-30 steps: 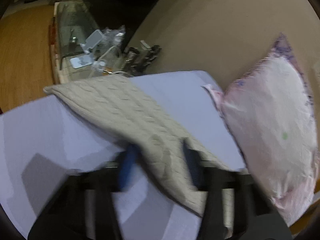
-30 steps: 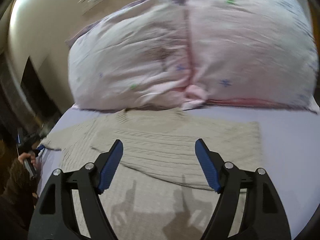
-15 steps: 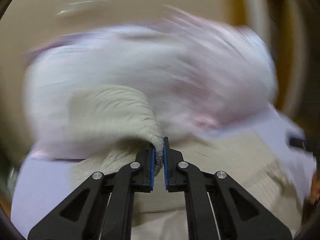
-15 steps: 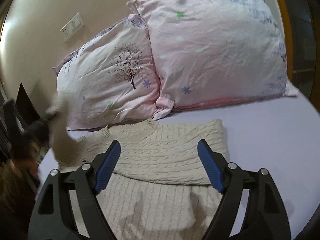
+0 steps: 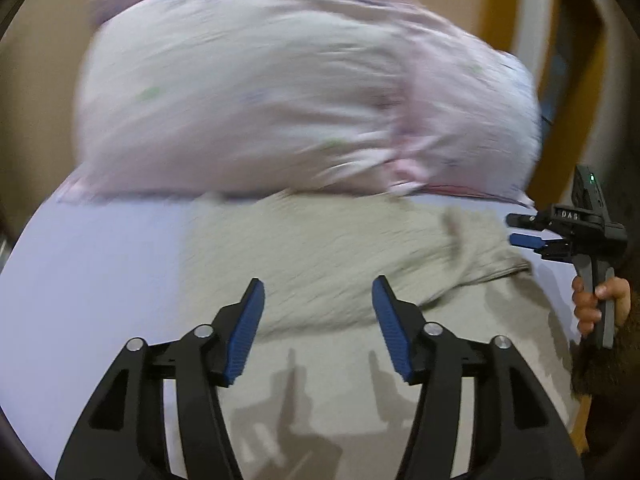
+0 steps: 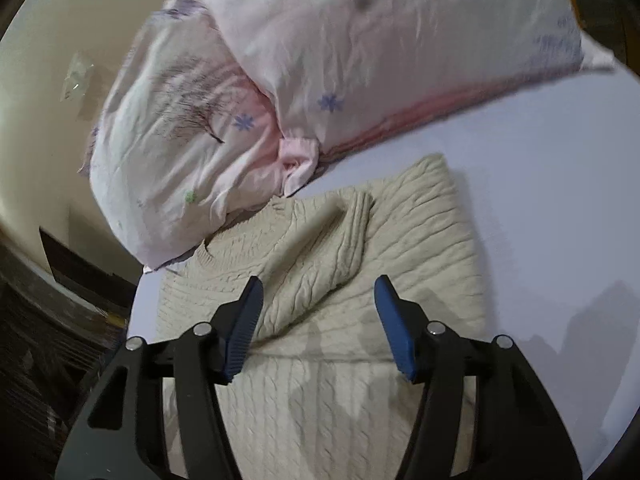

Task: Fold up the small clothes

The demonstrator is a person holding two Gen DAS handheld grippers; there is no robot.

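A cream cable-knit sweater (image 6: 404, 240) lies flat on the pale lilac bed sheet (image 6: 560, 184), both sleeves folded across its chest. It also shows, blurred, in the left wrist view (image 5: 320, 252). My left gripper (image 5: 318, 300) is open and empty, just above the sweater's middle. My right gripper (image 6: 318, 300) is open and empty over the sweater's lower chest. The right gripper also appears at the right edge of the left wrist view (image 5: 528, 232), held in a hand, its jaws apart.
Two pink flowered pillows (image 6: 208, 128) (image 6: 400, 40) lean on the beige wall behind the sweater's collar. The bed's left edge (image 6: 140, 288) drops to a dark floor. Bare sheet (image 5: 92, 280) lies left and right of the sweater.
My left gripper carried the left sleeve over the sweater's chest, let go of it and opened. The right gripper stayed open and tilted a little.
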